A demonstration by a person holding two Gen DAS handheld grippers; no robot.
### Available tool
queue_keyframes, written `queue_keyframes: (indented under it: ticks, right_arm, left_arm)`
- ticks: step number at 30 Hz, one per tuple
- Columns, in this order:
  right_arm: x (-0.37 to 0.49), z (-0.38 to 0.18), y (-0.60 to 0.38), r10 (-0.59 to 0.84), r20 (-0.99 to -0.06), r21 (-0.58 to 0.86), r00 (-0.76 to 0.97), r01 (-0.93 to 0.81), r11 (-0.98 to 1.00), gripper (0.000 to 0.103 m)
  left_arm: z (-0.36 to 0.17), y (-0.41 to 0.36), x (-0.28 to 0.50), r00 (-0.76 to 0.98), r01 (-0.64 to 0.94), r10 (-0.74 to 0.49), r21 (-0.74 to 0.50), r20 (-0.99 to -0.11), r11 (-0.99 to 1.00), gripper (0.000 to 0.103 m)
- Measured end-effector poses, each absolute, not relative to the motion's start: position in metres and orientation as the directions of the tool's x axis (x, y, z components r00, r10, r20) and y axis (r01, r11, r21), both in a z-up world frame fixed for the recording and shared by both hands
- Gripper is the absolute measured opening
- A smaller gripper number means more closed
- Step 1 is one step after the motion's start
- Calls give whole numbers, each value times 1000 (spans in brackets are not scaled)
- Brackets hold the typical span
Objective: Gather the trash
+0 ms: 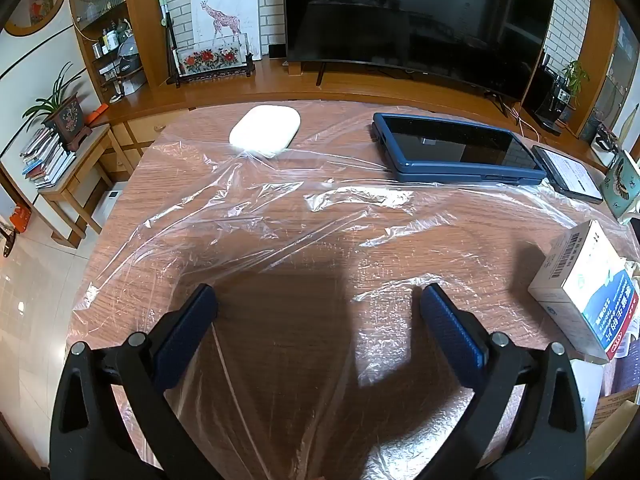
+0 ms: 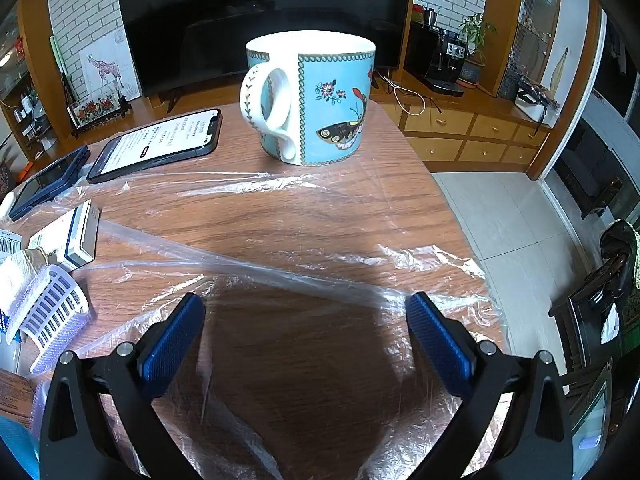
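Observation:
A large clear plastic bag [image 1: 280,216] lies spread flat and crinkled over the wooden table [image 1: 460,240]. It also shows in the right wrist view [image 2: 280,272]. My left gripper [image 1: 318,300] is open and empty, just above the near part of the bag. My right gripper [image 2: 306,308] is open and empty above the bag's near right part. Small boxes [image 1: 588,292] lie at the right of the left view. They appear at the left of the right view [image 2: 68,236], beside a white slotted plastic piece in bubble wrap [image 2: 52,316].
A white oval case [image 1: 265,131], a blue-cased tablet [image 1: 456,148] and a phone [image 2: 156,144] lie at the table's far side. A blue butterfly mug [image 2: 316,100] stands at the far right. A TV [image 1: 416,16] stands behind. The table edge drops to tiled floor [image 2: 516,216] at right.

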State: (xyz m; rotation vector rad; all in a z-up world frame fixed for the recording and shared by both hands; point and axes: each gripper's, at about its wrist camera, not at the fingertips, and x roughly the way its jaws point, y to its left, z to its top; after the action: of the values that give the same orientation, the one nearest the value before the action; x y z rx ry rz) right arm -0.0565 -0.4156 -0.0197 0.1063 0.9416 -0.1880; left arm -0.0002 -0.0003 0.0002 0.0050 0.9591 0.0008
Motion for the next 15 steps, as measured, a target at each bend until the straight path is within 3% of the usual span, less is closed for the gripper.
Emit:
queue_keyframes:
  ticks: [15]
  right_arm:
    - [-56, -20, -415, -116, -809, 7, 576, 206, 978, 99]
  left_arm:
    - [0, 0, 0, 573, 2, 1, 3, -819, 1000, 102]
